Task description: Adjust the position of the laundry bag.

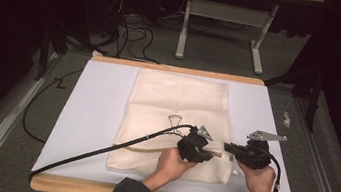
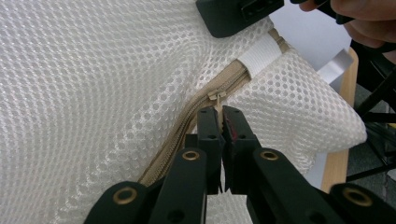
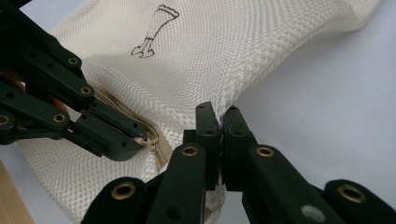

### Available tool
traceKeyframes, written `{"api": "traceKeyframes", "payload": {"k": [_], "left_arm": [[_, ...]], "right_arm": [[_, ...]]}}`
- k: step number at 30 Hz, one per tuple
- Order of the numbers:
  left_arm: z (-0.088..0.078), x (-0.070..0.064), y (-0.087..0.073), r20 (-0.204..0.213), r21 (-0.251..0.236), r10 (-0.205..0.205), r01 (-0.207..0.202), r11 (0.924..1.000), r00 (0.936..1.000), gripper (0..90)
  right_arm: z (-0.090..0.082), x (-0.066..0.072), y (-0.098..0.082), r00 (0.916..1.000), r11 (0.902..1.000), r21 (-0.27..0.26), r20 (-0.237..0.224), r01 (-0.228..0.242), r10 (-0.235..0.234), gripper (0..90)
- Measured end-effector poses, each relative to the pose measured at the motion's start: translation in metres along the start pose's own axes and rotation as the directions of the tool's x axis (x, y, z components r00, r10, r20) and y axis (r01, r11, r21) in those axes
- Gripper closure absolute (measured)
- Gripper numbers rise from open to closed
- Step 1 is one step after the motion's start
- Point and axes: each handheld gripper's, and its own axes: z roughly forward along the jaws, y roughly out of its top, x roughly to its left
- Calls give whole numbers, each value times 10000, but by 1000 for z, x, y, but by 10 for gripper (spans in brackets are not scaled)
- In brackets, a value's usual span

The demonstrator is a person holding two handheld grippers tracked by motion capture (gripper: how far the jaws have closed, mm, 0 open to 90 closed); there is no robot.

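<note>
Mesh laundry bag (image 1: 179, 112) flat on desk (image 1: 95, 111), soft, light and floppy: left tongs (image 2: 219, 114) clenched on zipper pull (image 2: 218, 96), right tongs (image 3: 220, 119) clenched on mesh beside the zipper's end.

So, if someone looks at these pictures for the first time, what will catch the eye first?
Probably the big cream mesh bag lying flat on the white table cover, with a small dark drawing near its middle. Next, the two black grippers meeting at its near edge: the left gripper is shut on the zipper pull of the beige zipper, and the right gripper pinches the mesh at the bag's edge close beside it.
</note>
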Motion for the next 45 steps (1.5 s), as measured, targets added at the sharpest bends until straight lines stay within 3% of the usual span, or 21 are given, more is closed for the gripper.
{"api": "traceKeyframes", "payload": {"k": [8, 13, 25, 43, 45], "left_arm": [[1, 2, -4, 103, -115, -179, 181, 9998, 9998, 871], [-3, 0, -7, -341, 10, 94, -94, 10000, 9994, 870], [-12, 0, -10, -246, -185, -57, 52, 9998, 9997, 870], [-18, 11, -22, -188, -148, -568, 566, 9983, 9982, 870], [-19, 11, -24, -359, -16, -601, 601, 9982, 9975, 870]], "right_arm": [[1, 0, -4, 9998, 9999, -73, 147, 93, -92, 887], [2, -2, -7, 9999, 9999, 28, 131, -98, 97, 887], [4, -1, -7, 9998, 10000, -15, 205, -85, 86, 887], [11, -1, -12, 9997, 9999, 76, 178, -139, 138, 887], [12, -1, -13, 9997, 10000, -80, 232, -59, 61, 887]]}}
